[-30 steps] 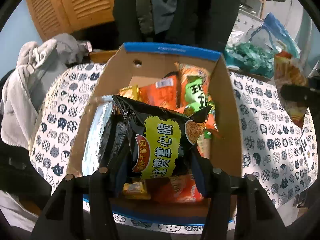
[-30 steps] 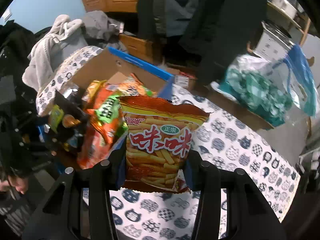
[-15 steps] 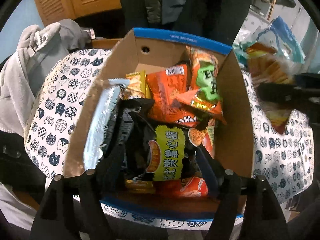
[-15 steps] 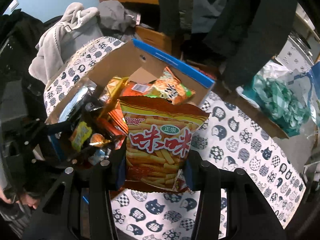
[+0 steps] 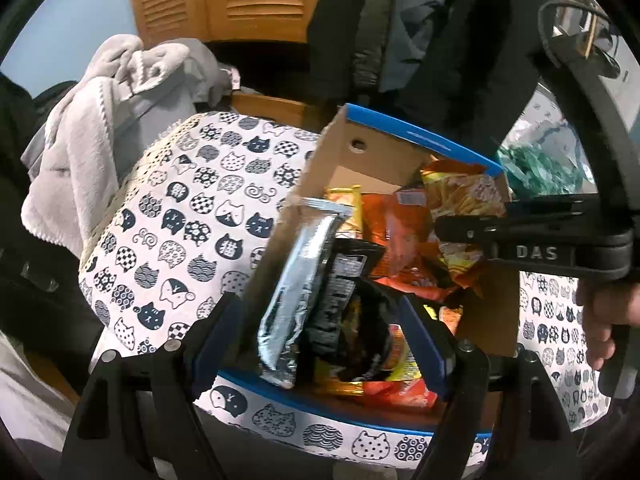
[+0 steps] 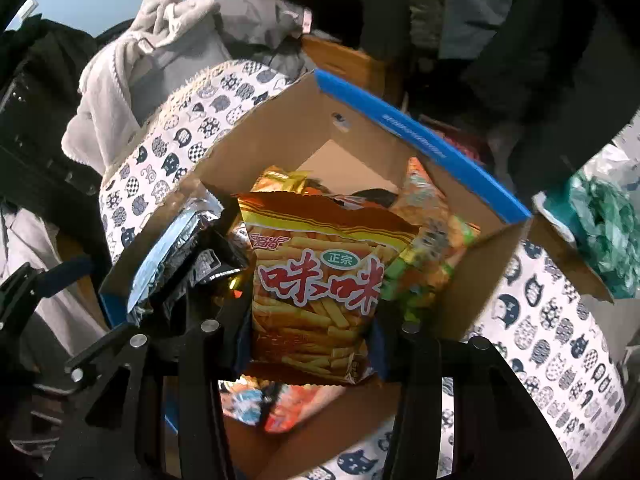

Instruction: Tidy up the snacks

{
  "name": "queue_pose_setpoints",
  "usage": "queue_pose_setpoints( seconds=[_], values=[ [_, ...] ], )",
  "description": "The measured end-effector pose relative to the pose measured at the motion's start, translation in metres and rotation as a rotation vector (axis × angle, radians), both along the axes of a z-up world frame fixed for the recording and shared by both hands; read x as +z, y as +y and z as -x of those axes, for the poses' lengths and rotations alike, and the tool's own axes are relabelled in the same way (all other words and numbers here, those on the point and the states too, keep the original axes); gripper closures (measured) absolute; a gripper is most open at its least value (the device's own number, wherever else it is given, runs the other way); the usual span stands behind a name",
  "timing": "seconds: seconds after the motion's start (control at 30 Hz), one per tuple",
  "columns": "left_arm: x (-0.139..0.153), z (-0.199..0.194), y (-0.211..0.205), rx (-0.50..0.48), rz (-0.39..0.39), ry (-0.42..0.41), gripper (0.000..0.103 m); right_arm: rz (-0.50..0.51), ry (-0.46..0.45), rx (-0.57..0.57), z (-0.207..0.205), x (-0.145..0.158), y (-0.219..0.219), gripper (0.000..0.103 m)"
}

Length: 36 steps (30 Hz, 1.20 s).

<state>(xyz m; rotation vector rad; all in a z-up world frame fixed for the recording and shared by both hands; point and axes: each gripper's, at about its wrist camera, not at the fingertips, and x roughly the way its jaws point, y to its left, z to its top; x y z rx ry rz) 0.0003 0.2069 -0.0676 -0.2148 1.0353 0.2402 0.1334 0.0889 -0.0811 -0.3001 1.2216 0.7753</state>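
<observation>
Right gripper (image 6: 310,344) is clamped on an orange bag of fries-shaped snacks (image 6: 320,284), pads pressed against both lower sides, holding the bag upright over the open cardboard box (image 6: 280,132). The box sits on a cloth with a cat pattern (image 6: 552,320) and is already packed with snacks. A silver pouch (image 6: 168,256) leans against the left wall, a black packet (image 6: 212,264) beside it, and a green and orange bag (image 6: 432,264) to the right of the held one.

From the left wrist view, the left gripper (image 5: 320,340) stands over the near end of the box, its jaws opening. The silver pouch (image 5: 300,288) and black packet (image 5: 348,308) lie between the blue pads, but neither pad presses on them. The right gripper (image 5: 452,228) reaches in from the right with the fries bag (image 5: 460,196), and a hand (image 5: 600,320) shows on its handle. A grey towel (image 5: 88,152) is heaped beyond the cloth.
</observation>
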Motion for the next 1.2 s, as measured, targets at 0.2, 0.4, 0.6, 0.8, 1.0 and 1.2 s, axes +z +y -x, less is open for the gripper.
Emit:
queue_pose_setpoints(
  seconds=[0.2, 0.4, 0.6, 0.8, 1.0, 1.2],
  values=[
    [-0.002, 0.0, 0.011, 0.026, -0.011, 0.013, 0.021, 0.021, 0.013, 0.006, -0.004, -0.01, 0.015, 0.05],
    [-0.001, -0.001, 0.013, 0.031, -0.022, 0.009, 0.021, -0.034, -0.014, -0.017, -0.006, 0.002, 0.01, 0.038],
    [0.004, 0.0, 0.012, 0.037, -0.03, -0.001, 0.021, -0.084, -0.069, -0.037, 0.002, 0.034, -0.005, 0.031],
    [0.017, 0.005, 0.004, 0.021, -0.072, -0.03, 0.021, -0.111, -0.14, -0.046, 0.021, 0.064, -0.036, 0.031],
    [0.034, 0.011, -0.01, -0.005, -0.084, -0.059, 0.013, -0.141, -0.193, -0.079, 0.045, 0.083, -0.075, 0.027],
    [0.049, 0.015, -0.031, -0.063, -0.111, -0.097, 0.009, -0.188, -0.207, -0.133, 0.064, 0.096, -0.117, 0.026]
  ],
)
